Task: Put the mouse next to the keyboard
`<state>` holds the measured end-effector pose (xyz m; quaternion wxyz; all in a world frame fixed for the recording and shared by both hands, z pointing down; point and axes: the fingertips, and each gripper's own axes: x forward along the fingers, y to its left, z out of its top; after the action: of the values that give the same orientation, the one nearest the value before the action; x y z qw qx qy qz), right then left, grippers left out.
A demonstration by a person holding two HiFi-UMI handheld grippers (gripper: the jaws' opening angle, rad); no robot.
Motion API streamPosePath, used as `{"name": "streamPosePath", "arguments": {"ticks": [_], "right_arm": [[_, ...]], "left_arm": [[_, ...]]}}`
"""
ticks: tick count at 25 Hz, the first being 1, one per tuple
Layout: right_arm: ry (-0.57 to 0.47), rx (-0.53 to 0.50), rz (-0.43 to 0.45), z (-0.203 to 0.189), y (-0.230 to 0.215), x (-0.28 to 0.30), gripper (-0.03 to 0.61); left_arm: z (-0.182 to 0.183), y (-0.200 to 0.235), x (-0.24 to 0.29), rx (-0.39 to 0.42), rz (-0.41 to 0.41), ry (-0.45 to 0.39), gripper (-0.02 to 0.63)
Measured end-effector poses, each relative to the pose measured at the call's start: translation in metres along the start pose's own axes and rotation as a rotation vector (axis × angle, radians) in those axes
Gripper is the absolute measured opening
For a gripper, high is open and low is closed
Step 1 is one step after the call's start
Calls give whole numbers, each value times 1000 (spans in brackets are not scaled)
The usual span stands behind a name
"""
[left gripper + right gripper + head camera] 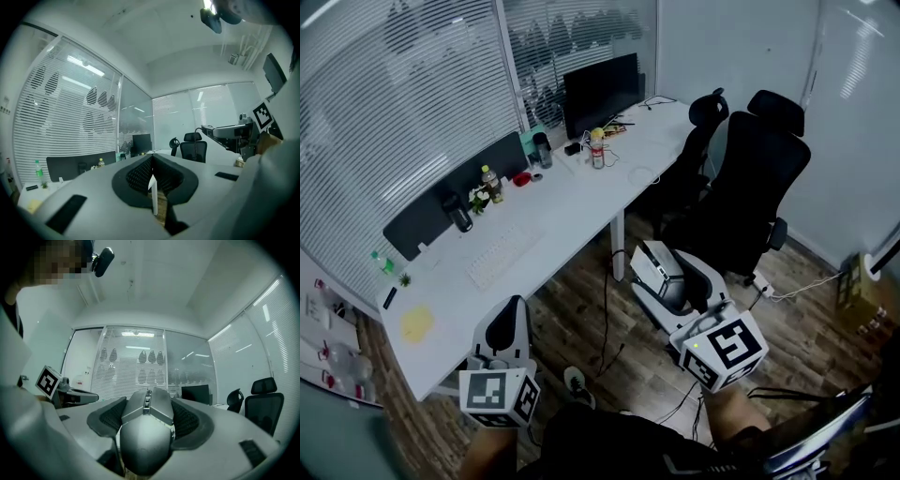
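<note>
right gripper clamps a grey mouse between its pads, lower right of the head view, well apart from the white keyboard at centre left on the desk. left gripper, lower left: jaws closed together, nothing held.

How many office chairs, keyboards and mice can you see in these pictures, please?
Office chairs: 2
Keyboard: 1
Mouse: 1
Total: 4

mouse: grey, clamped in right tongs | keyboard: white, on desk
</note>
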<state>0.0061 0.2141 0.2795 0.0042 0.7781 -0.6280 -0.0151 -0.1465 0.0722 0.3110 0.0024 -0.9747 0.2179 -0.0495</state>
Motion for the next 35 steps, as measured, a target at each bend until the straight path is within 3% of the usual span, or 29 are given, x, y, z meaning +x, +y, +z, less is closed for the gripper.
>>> {"name": "streamPosePath", "arguments": {"ticks": [16,35], "right_arm": [[31,-17,-34,2,-33,147,299],[75,-33,-32,-10,-25,286,299]], "left_arm": [[10,101,129,-11,-25,-25,29],[-2,215,216,-54,-42,-28,29]]}}
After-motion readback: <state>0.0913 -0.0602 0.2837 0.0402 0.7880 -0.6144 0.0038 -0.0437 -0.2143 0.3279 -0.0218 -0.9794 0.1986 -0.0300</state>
